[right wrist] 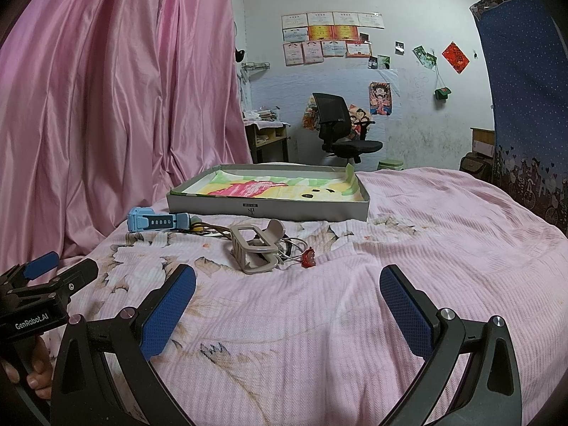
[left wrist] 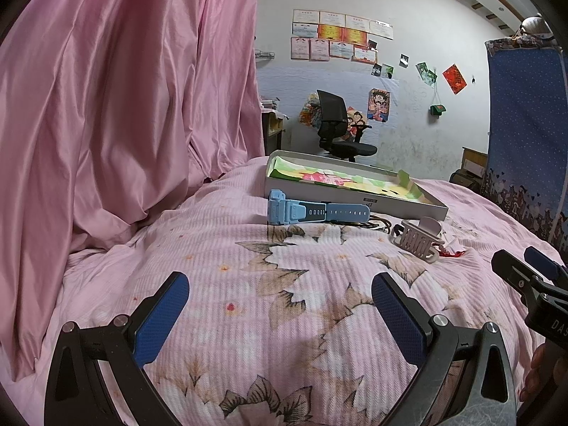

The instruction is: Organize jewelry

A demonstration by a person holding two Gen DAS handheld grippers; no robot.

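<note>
A blue watch [left wrist: 312,210] [right wrist: 158,220] lies on the pink bedspread in front of a shallow grey box [left wrist: 355,201] [right wrist: 269,211] lined with coloured paper. A beige hair claw [left wrist: 420,239] [right wrist: 254,248] lies right of the watch, over thin cords and bracelets [right wrist: 213,230]. A small red charm [right wrist: 308,258] [left wrist: 452,252] lies beside the claw. My left gripper [left wrist: 280,293] is open and empty, low over the bed, short of the watch. My right gripper [right wrist: 287,284] is open and empty, short of the claw.
A pink curtain [left wrist: 124,106] hangs along the left of the bed. A blue patterned cloth [right wrist: 525,106] hangs at the right. A black office chair [right wrist: 340,131] and a small desk [right wrist: 266,138] stand beyond the bed against the white wall.
</note>
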